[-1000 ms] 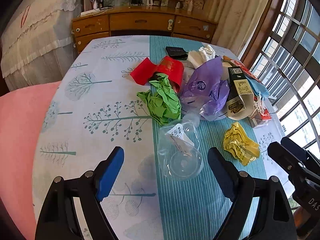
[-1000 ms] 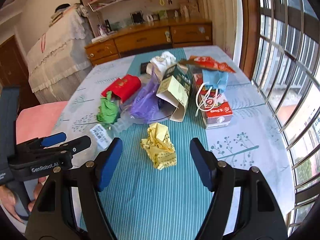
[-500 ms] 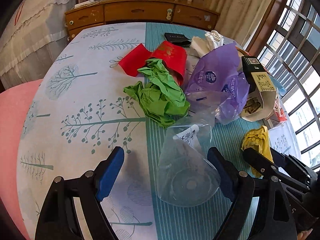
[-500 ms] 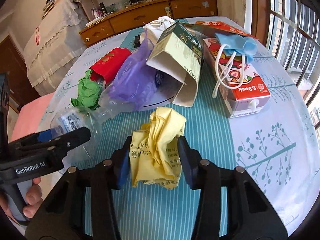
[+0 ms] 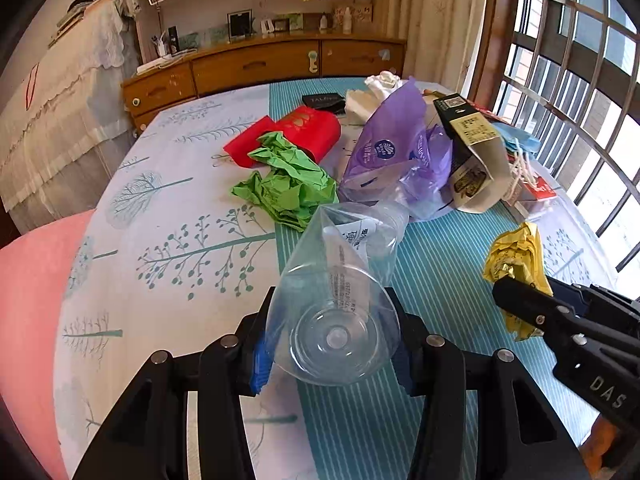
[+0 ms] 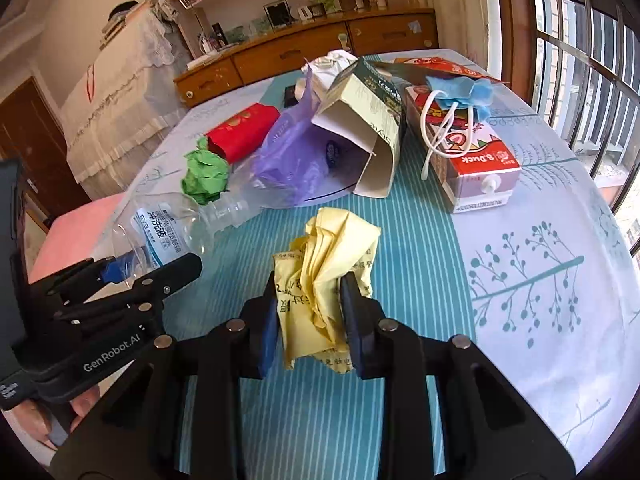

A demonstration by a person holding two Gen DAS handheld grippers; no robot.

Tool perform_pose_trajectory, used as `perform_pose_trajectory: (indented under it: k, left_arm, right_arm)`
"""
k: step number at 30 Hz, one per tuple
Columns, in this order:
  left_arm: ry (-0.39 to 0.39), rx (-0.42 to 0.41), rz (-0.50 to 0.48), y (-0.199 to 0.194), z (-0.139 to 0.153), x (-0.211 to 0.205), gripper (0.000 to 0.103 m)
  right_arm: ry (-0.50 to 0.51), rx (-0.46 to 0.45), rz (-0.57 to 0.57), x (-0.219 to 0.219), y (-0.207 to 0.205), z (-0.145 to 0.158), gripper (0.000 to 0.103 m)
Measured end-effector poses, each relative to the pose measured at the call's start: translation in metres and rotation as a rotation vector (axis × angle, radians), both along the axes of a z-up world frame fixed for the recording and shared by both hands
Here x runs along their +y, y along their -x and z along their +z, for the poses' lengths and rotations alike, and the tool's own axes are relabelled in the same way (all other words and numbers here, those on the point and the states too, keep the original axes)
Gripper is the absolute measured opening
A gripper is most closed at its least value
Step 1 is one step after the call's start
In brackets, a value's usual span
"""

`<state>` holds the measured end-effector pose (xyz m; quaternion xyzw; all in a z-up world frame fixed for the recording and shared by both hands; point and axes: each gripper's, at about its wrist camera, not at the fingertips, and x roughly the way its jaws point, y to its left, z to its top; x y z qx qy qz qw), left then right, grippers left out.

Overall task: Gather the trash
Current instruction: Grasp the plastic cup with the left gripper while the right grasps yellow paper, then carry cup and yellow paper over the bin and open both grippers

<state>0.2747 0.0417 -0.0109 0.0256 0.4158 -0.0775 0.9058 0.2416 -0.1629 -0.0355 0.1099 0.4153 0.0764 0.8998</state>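
Bottle [image 5: 340,292] pinched in left claw [image 5: 332,344], yellow wad [image 6: 324,280] in right claw [image 6: 312,320]

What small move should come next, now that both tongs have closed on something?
Probably lift both straight up together. The left tongs pinch the base of the clear bottle, and the right tongs clamp the yellow paper wad. Its neck lies against the purple bag, so rise slowly.

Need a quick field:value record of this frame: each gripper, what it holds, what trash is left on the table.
left gripper: shut on clear plastic bottle
right gripper: shut on yellow crumpled paper
left on table: green crumpled paper, red packet, purple bag, open carton, drink box, blue mask
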Motion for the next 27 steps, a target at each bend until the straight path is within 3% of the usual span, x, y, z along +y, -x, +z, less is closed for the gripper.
perform_pose_trajectory:
  k: [10,22,27]
  left_arm:
    - [0.042,-0.062,-0.002,0.073,0.031,0.028,0.048]
    - [0.058,-0.103,-0.091,0.224,0.078,0.047,0.048]
    - [0.064,-0.101,-0.119,0.287,0.09,0.045,0.048]
  right_arm:
    - [-0.062,-0.074,0.049,0.01,0.069,0.029,0.025]
    - [-0.214,-0.147,0.134,0.027,0.206,0.075,0.025]
    - [-0.211,-0.123,0.166,0.038,0.255,0.086,0.025]
